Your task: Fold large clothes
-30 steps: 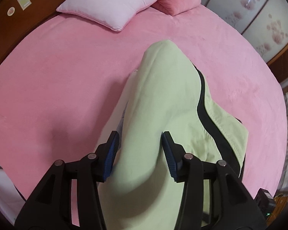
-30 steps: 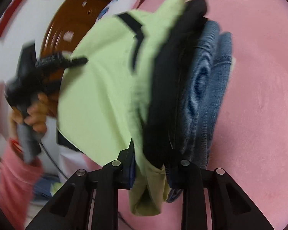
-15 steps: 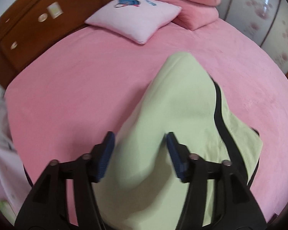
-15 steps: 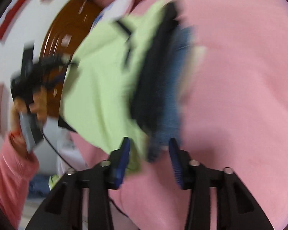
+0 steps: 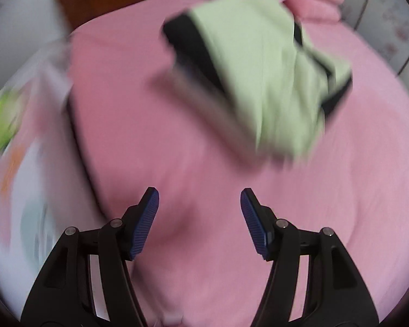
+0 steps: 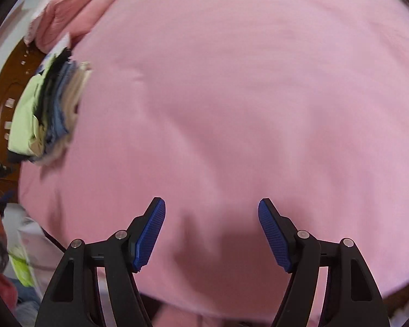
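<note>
Matt plush bedspread [image 6: 245, 95] (soft cloth), glossy wooden headboard [image 5: 95, 2].

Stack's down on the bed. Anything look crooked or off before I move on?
Somewhat. The folded stack lies skewed on the bed; in the right wrist view its layers fan out unevenly at the edge. Both pictures are blurred, so detail is uncertain. Both grippers are open and empty.

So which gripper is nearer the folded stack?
Left, probably. The left gripper faces the stack, which lies ahead of its empty open jaws. From the right gripper the stack sits small, far off to the left.
</note>
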A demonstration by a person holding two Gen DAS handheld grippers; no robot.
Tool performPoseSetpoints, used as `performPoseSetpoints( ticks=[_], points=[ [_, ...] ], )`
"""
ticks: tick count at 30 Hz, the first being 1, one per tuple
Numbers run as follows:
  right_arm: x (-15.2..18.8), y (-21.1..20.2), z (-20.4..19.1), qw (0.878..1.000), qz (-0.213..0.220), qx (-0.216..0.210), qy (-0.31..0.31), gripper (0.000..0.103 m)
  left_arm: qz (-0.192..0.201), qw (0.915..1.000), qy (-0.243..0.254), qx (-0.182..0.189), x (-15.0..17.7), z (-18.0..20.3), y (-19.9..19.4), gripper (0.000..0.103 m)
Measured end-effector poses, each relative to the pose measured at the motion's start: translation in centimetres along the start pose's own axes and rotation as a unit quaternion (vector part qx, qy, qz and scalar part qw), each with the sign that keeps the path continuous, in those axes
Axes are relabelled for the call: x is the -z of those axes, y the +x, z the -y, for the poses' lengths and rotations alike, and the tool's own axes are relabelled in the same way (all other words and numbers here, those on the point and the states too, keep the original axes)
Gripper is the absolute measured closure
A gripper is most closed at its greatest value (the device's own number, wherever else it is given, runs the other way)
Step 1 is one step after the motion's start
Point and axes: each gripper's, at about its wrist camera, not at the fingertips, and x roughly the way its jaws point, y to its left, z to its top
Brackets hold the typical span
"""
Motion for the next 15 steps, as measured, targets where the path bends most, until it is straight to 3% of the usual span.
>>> performPoseSetpoints(
  ticks=[4, 6, 8, 12, 15],
  points=[
    [3.8, -6.8, 6.6, 0.996, 0.025, 0.072, -0.041, 0.023, -0.043, 0.9983, 0.037, 0.016, 10.9, 2.8, -3.9, 0.044],
    [5.1, -9.9, 9.7, 0.996, 0.034, 0.082, -0.024, 0.022, -0.074, 0.9935, 0.072, 0.048, 16.6, 4.4, -5.9, 0.044],
    [6.3, -12.8, 13.1, 0.993, 0.044, 0.108, 0.003, 0.020, -0.089, 0.9856, 0.132, 0.057, 20.8, 6.0, -7.8, 0.045],
    [7.9, -16.1, 17.8, 0.988, 0.048, 0.146, 0.021, 0.019, -0.053, 0.9618, 0.266, 0.034, 27.6, 8.6, -12.6, 0.045],
    [9.1, -18.4, 20.1, 0.989, 0.039, 0.140, 0.039, 0.019, -0.029, 0.9405, 0.333, 0.061, 29.9, 9.9, -16.4, 0.045]
  ],
)
